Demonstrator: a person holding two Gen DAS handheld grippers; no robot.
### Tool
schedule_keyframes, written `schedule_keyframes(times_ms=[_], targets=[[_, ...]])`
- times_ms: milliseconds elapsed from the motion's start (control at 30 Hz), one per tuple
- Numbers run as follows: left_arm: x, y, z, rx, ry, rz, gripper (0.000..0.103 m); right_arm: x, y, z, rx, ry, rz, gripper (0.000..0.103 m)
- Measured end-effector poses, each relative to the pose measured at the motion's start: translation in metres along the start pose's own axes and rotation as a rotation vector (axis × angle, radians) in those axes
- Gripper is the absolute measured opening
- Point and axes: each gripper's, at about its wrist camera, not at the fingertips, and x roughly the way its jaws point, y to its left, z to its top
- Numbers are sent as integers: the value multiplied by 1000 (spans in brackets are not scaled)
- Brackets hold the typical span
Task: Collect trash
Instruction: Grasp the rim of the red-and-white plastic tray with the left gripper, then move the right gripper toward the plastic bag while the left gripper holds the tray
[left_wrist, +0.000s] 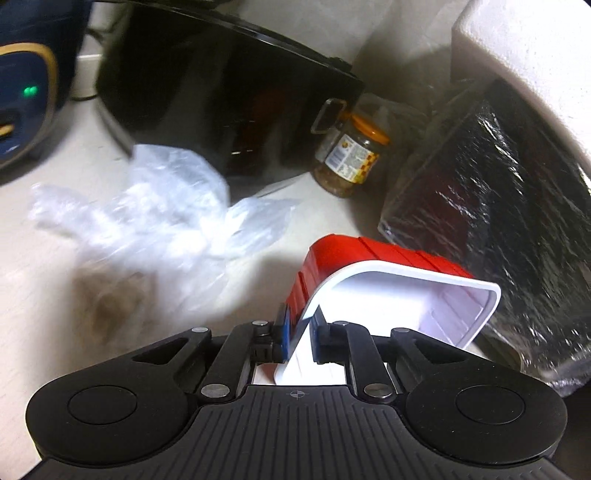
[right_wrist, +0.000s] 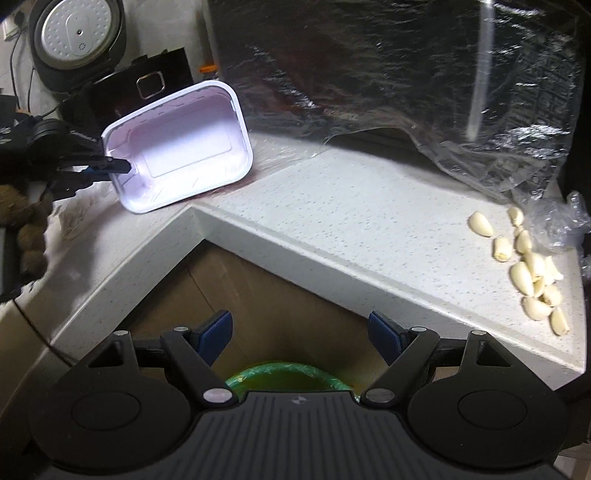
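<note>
My left gripper (left_wrist: 299, 341) is shut on the rim of an empty plastic tub (left_wrist: 399, 295), red outside and white inside, held above the counter. The tub (right_wrist: 177, 147) and the left gripper (right_wrist: 118, 168) also show at the left of the right wrist view, tilted over the counter corner. A crumpled clear plastic bag (left_wrist: 162, 214) lies on the counter left of the tub. My right gripper (right_wrist: 301, 336) is open and empty, off the counter edge. Below it is a bin with a green liner (right_wrist: 280, 378).
A black appliance (left_wrist: 221, 103), a jar with an orange lid (left_wrist: 351, 158) and a foil-wrapped box (left_wrist: 491, 221) stand behind the tub. Peeled garlic cloves (right_wrist: 532, 266) lie on the white counter (right_wrist: 351, 221) at right. A cardboard surface (right_wrist: 277, 295) lies below the counter corner.
</note>
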Motion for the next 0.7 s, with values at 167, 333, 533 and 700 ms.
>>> schedule_keyframes(times_ms=[167, 333, 533, 700], targets=[[-40, 22, -8, -48, -30, 42, 15, 12, 10, 0, -26, 32, 56, 81], [-81, 54, -18, -115, -77, 119, 15, 24, 33, 8, -95, 48, 108, 81], [-136, 106, -32, -249, -147, 248, 15, 35, 72, 29, -208, 35, 165, 81], [-172, 142, -41, -332, -177, 317, 15, 40, 109, 56, -301, -24, 218, 85]])
